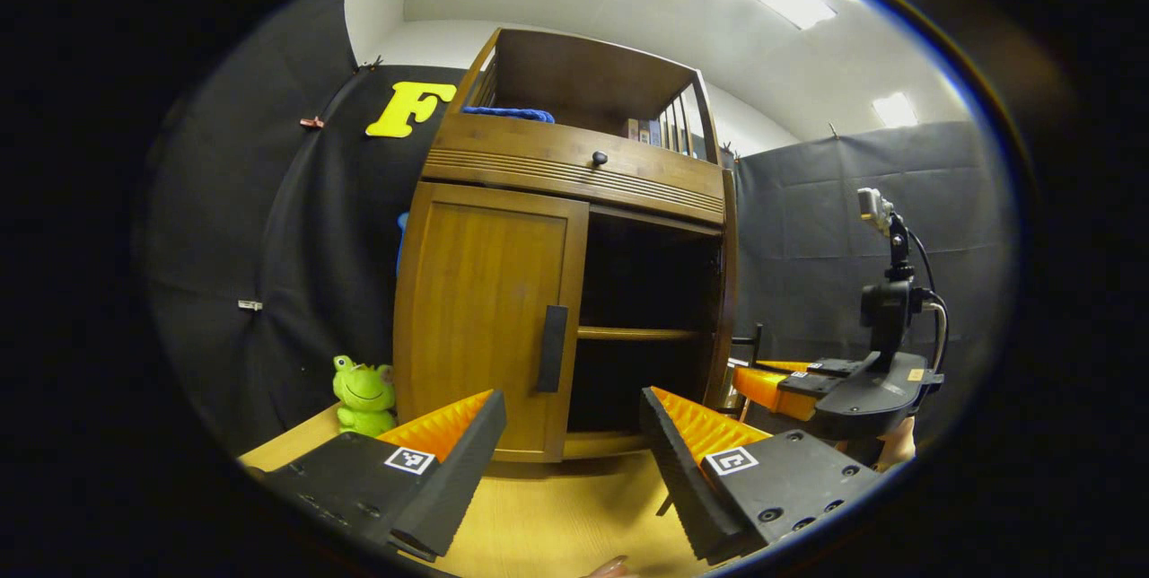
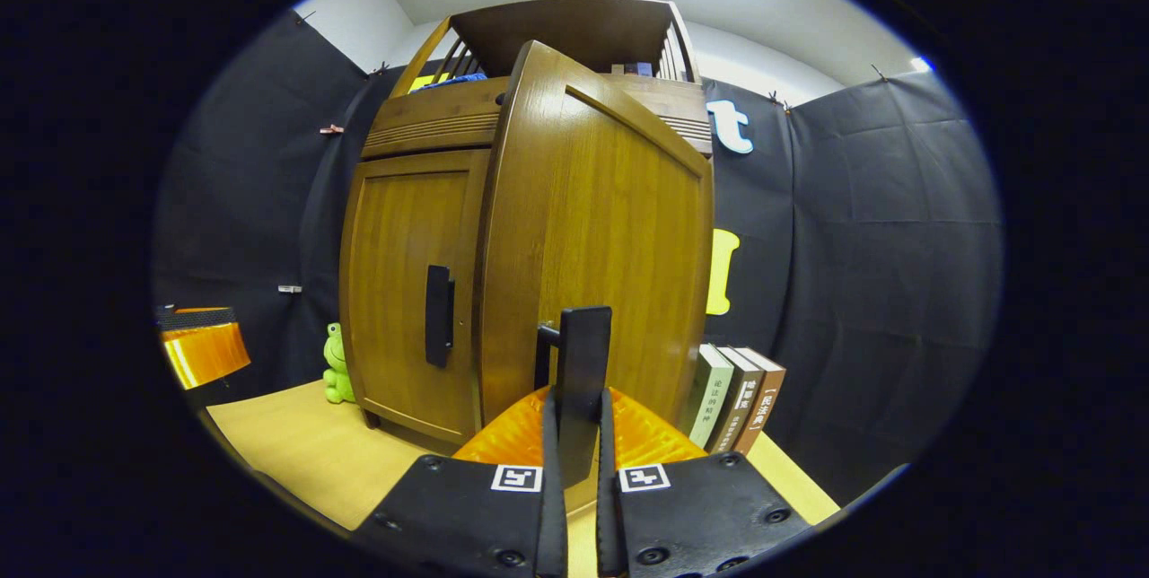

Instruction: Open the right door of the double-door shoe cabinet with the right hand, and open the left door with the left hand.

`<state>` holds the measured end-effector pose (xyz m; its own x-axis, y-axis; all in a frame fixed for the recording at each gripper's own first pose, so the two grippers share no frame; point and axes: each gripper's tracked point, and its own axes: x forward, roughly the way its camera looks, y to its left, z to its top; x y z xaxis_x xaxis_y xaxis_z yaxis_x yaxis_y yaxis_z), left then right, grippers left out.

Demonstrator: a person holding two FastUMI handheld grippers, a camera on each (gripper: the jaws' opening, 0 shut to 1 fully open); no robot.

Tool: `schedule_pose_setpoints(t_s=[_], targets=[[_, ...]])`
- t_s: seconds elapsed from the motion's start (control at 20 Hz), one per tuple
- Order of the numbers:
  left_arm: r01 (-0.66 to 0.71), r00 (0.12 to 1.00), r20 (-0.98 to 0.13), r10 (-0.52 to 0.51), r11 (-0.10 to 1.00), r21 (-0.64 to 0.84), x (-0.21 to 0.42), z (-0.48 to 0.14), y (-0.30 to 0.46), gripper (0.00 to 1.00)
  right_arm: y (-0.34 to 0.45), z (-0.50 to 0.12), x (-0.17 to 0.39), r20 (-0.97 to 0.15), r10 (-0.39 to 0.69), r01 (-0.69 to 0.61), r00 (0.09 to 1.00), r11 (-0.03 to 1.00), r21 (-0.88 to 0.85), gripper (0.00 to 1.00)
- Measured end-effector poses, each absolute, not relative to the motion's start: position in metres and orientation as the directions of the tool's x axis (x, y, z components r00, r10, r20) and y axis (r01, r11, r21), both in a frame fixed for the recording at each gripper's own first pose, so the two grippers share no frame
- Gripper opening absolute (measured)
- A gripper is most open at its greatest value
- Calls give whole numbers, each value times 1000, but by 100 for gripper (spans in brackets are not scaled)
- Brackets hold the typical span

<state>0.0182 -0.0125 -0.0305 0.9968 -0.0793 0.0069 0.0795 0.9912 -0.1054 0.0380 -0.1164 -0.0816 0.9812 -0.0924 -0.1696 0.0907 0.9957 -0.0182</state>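
Right door (image 2: 592, 228) ajar, left door (image 1: 489, 322) closed.

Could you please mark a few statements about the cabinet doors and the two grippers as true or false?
1. The right door is swung open. True.
2. The right gripper is open and clear of the right door's handle. False: both fingers are shut on the handle.
3. The left door is closed. True.
4. The left gripper grips the left door's handle. False: it is open, short of the handle.
5. A green frog toy sits on the table left of the cabinet. True.
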Motion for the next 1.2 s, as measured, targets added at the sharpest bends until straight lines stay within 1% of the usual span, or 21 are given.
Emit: schedule_pose_setpoints(t_s=[0.05, 0.1, 0.15, 0.4, 0.45, 0.5, 0.55, 0.65, 0.75, 0.85, 0.9, 0.95, 1.0, 1.05, 1.1, 1.15, 1.2], targets=[[89, 996, 8, -89, 990, -109, 20, -30, -17, 94, -122, -80, 33, -168, -102, 100, 980, 995, -20, 17], [103, 995, 10, -103, 988, -114, 22, -31, -23, 90, -128, -80, 29, -167, -115, 113, 979, 993, -24, 16], [122, 992, 13, -122, 985, -120, 25, -31, -29, 94, -135, -78, 23, -162, -132, 128, 978, 991, -31, 16], [203, 979, 16, -203, 970, -137, 36, -33, -68, 94, -171, -75, 4, -157, -194, 192, 968, 981, -30, 15], [213, 977, 11, -214, 968, -134, 38, -35, -75, 90, -179, -78, 2, -167, -207, 206, 964, 978, -24, 15], [221, 975, 7, -222, 967, -131, 39, -37, -80, 94, -189, -81, -1, -175, -219, 218, 960, 976, -22, 10], [225, 974, 4, -227, 966, -128, 42, -38, -85, 94, -197, -82, -3, -174, -229, 229, 958, 973, -20, 15], [232, 972, -1, -234, 964, -127, 46, -40, -93, 94, -212, -79, -8, -160, -246, 246, 956, 969, -19, 15], [237, 971, -10, -240, 963, -129, 52, -44, -102, 94, -229, -80, -16, -146, -271, 270, 951, 962, -29, 11], [235, 971, -19, -239, 964, -124, 57, -48, -105, 94, -238, -79, -21, -141, -267, 269, 953, 963, -7, 8], [232, 971, -24, -237, 965, -120, 59, -50, -107, 94, -243, -80, -22, -141, -271, 275, 952, 961, 6, 8], [229, 972, -29, -234, 966, -117, 62, -51, -108, 90, -248, -79, -25, -141, -270, 275, 952, 961, 16, 7], [226, 972, -33, -231, 967, -114, 64, -53, -110, 94, -250, -80, -26, -142, -268, 274, 953, 961, 25, 7], [226, 972, -36, -231, 968, -111, 65, -53, -111, 90, -253, -79, -27, -141, -267, 273, 953, 961, 30, 7], [225, 972, -39, -230, 968, -108, 65, -54, -111, 90, -254, -79, -28, -139, -267, 273, 954, 962, 28, 7], [224, 972, -42, -229, 969, -106, 65, -55, -111, 94, -256, -78, -32, -136, -272, 277, 953, 961, 19, 7], [224, 972, -44, -230, 969, -105, 65, -57, -111, 90, -262, -78, -36, -130, -289, 292, 948, 956, 6, 8]])
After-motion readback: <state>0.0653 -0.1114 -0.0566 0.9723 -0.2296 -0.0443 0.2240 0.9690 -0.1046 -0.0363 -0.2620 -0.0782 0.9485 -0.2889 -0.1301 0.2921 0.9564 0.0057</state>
